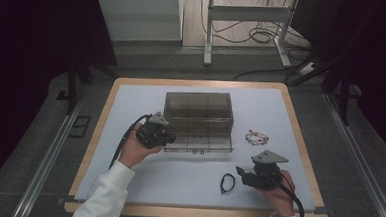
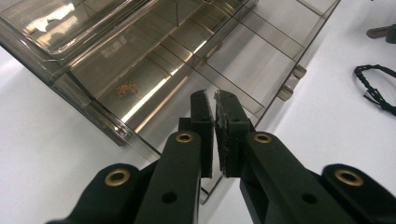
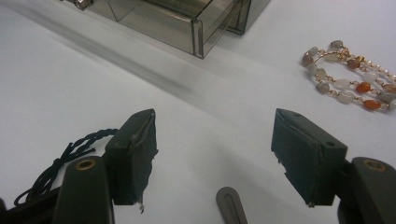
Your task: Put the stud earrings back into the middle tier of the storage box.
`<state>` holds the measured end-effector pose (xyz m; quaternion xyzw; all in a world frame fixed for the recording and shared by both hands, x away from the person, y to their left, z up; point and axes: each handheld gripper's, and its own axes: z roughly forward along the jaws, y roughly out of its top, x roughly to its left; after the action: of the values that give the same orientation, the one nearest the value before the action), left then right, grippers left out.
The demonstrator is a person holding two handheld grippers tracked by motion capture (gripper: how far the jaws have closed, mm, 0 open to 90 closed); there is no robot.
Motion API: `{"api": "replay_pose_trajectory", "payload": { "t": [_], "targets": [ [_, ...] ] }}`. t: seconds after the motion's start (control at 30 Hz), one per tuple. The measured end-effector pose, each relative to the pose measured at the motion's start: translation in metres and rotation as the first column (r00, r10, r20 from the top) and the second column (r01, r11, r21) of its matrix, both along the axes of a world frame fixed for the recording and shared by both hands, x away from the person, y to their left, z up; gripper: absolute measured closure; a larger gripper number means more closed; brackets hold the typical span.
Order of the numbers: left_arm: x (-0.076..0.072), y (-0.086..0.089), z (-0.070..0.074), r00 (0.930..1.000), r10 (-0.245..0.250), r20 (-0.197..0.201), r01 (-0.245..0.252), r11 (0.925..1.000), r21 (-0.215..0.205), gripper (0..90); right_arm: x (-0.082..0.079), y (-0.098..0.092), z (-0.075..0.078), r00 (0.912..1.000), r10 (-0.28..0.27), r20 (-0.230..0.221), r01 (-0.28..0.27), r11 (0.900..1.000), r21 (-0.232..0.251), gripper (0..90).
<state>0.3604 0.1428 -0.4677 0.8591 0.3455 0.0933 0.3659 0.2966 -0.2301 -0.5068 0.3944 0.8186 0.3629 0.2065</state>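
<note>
Your left gripper (image 2: pixel 214 105), jaws pressed together w/ nothing between, sits at the box's (image 1: pixel 198 109) pulled-out drawer (image 2: pixel 196 60); right gripper (image 3: pixel 215 154) spread. Black cord (image 1: pixel 227 182) & bead bracelet (image 1: pixel 257 138) not yet stowed.

— What's lying on the white mat (image 1: pixel 131 100), off to the right?
— A bead bracelet (image 1: pixel 257 138), orange and pale stones on gold links, lying flat.
— And under the mat?
— A table (image 1: pixel 299 139) with a wooden rim.
— Behind it?
— A white metal frame (image 1: pixel 208 34) on the floor, cables (image 1: pixel 257 34) looped between its legs. A metal rail (image 1: pixel 48 156) runs along each side of the table.
</note>
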Motion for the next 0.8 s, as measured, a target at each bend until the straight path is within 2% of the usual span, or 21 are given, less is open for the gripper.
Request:
{"api": "replay_pose_trajectory", "payload": {
  "t": [0.1, 0.43, 0.8],
  "targets": [
    [0.002, -0.002, -0.002, 1.0, 0.009, -0.001, -0.009, 0.9999, -0.009, 86.2, 0.0, 0.0, 0.0, 1.0, 0.002, 0.0, -0.002, 1.0, -0.001, 30.9],
    [0.011, -0.011, -0.01, 0.9999, 0.013, -0.011, -0.013, 0.9998, 0.016, 86.1, 0.0, 0.001, -0.001, 1.0, 0.001, -0.004, -0.001, 1.0, -0.005, 30.9],
    [0.015, -0.015, -0.017, 0.9996, 0.018, -0.023, -0.018, 0.9998, 0.012, 85.9, 0.0, 0.0, -0.001, 1.0, 0.0, -0.003, 0.0, 1.0, -0.005, 30.8]
  ]
}}
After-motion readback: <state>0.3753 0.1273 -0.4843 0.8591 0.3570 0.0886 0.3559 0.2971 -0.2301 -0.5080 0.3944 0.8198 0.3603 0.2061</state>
